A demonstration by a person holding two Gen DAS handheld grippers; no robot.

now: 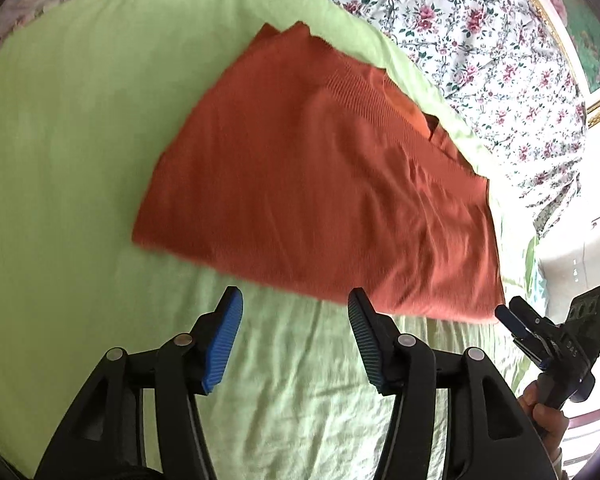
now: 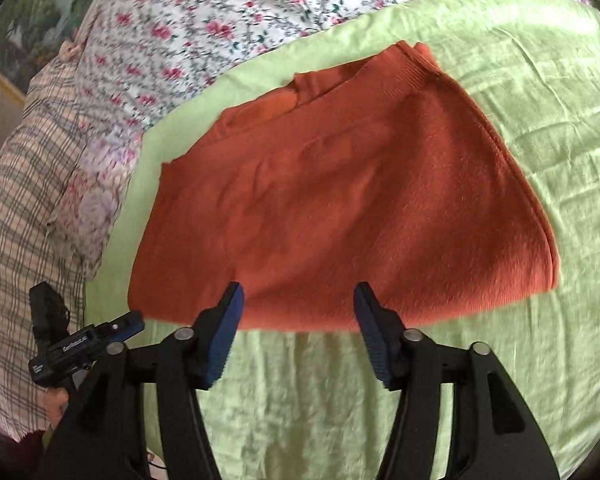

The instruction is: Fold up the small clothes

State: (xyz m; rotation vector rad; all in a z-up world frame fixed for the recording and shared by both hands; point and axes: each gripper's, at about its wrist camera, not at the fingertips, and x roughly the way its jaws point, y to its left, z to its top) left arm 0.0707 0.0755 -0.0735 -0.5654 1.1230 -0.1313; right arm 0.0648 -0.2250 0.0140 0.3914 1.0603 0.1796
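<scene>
**A:** On the light green sheet, what is lying there?

**B:** A rust-orange knitted garment, folded into a flat, roughly trapezoid bundle. It has a ribbed band across its upper part, and a second layer peeks out along the far edge. It rests wholly on the green sheet, close to the edge where that sheet meets a white floral bedcover.

**A:** And the tongs?

**B:** The left gripper has its blue pads spread apart with nothing between them. It sits over bare green sheet just in front of the garment's near edge, not touching the cloth as far as I can see. In the right wrist view, the right gripper is likewise spread open and empty, its tips at the near hem of the garment; whether they brush the fabric I cannot tell.

**A:** Can each be seen from the other's camera?

**B:** Yes. The right one appears at the lower right of the left view, held in a hand, beside the garment's corner. The left one shows at the lower left of the right view, above a plaid cloth.

**A:** Anything else around?

**B:** A gold-framed picture beyond the floral cover.
</scene>
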